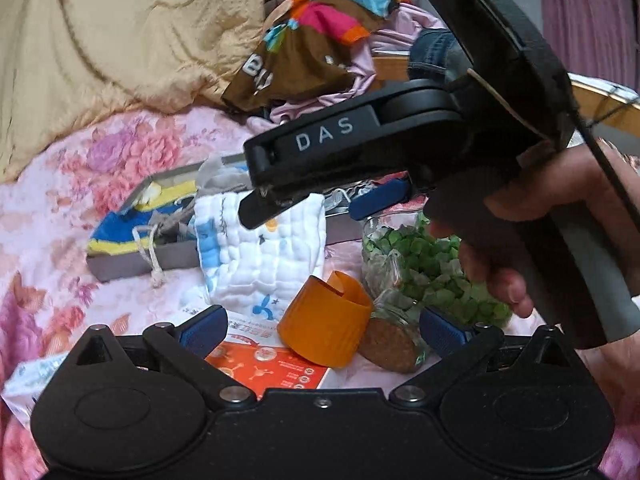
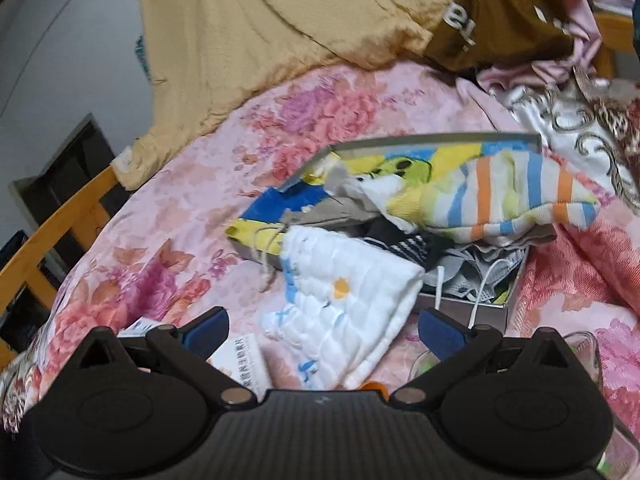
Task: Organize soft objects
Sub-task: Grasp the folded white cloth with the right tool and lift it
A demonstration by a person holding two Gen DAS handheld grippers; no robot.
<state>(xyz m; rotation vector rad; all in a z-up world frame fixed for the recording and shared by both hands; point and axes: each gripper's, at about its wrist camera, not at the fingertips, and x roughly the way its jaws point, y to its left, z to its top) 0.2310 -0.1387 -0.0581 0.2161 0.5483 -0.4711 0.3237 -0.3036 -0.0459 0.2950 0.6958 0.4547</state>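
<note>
Two hand-held tools over a bed strewn with soft items and a grey box.

The left tool [image 1: 322, 326] is open, its blue fingers spread above an orange cap [image 1: 324, 322] and a jar of green pieces [image 1: 424, 276]. The right tool [image 2: 323, 330], held in a hand [image 1: 532, 236], is also open and empty, hovering near a white quilted cloth [image 2: 352, 304]. The cloth drapes over the near edge of the grey box [image 2: 460, 310], which holds a striped towel [image 2: 500, 196] and other fabrics. All lie on the pink floral bedspread [image 2: 192, 216].
</note>
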